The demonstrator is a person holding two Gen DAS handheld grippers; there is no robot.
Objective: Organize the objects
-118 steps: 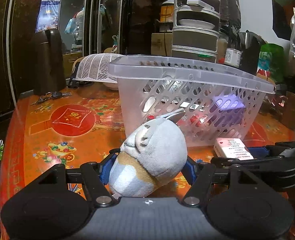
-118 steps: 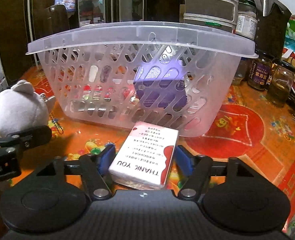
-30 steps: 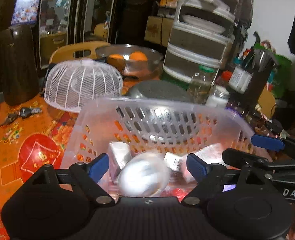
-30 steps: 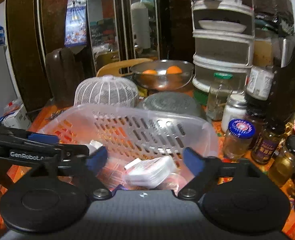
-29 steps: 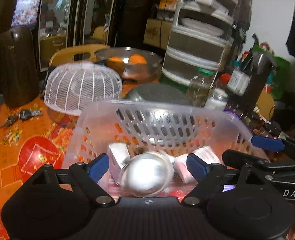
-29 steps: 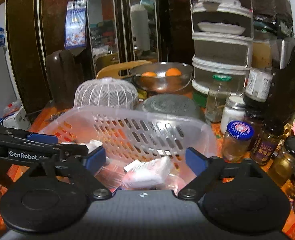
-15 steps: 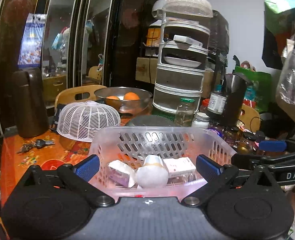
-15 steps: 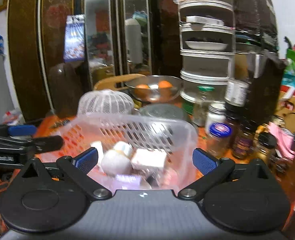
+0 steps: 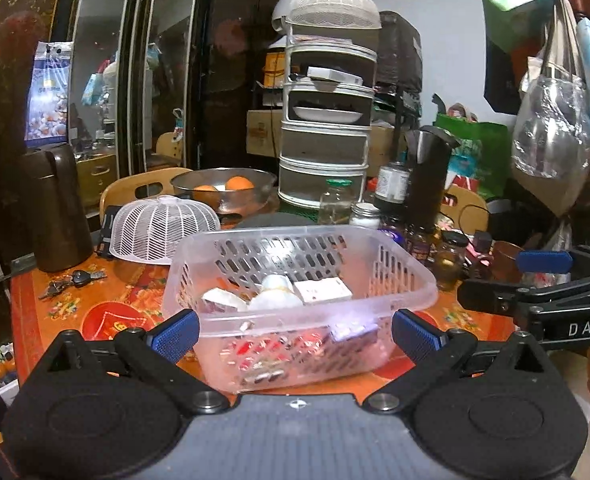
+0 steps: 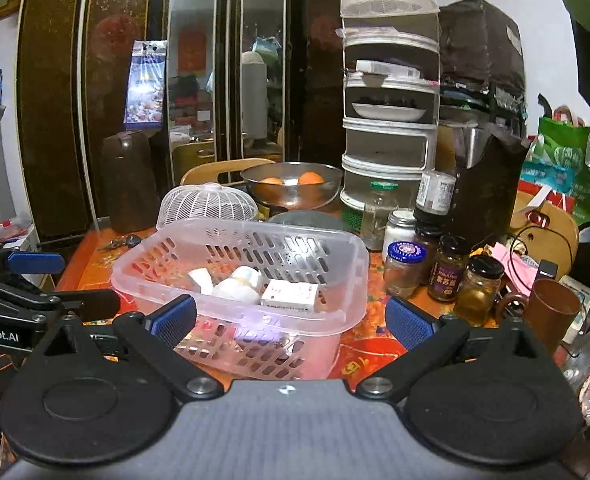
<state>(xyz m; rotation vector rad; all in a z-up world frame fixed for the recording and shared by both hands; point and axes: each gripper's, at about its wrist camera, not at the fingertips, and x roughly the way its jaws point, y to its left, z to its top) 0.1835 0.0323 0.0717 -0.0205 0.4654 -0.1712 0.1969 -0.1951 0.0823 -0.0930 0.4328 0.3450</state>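
Clear basket (image 9: 399,280) on the red patterned tabletop (image 9: 107,304). Inside the basket: plush toy (image 9: 273,298) in the middle, white box (image 9: 322,290) touching its right side, small packet (image 9: 223,301) on its left. Left gripper (image 9: 293,334) and right gripper (image 10: 289,320) (both above the basket's near rim) with jaws spread wide, empty.

Place: a lived-in home dining corner is shown.
Table: a red patterned tablecloth (image 10: 379,320) is seen at centre.
Food storage: a tiered mesh food cover (image 10: 389,96) is placed at upper centre, jars (image 10: 449,268) at right.
Fruit: a steel bowl of oranges (image 10: 291,186) is set behind.
Wardrobe: mirrored doors (image 10: 223,60) are seen at upper left.
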